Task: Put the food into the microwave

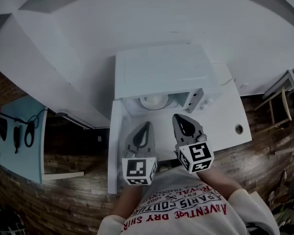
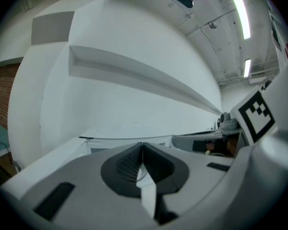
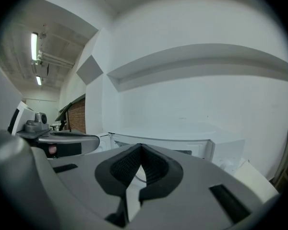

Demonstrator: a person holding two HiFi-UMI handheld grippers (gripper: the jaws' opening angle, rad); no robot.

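Microwave (image 1: 159, 72) sits on white tabletop (image 1: 223, 131), door (image 1: 114, 151) swung wide open to the left, its long edge running from the hinge back toward the person. A round pale dish (image 1: 154, 101) rests inside the cavity; can't tell whether food is on it or whether it is only the turntable. Left gripper (image 1: 148, 125) and right gripper (image 1: 179, 117) hover side by side just in front of the opening, both pointing into it. Jaws of each clenched tip to tip, nothing between them. The dish lies straight ahead of both. The door stands just beside the left gripper, so the left hand looks better placed to close it.
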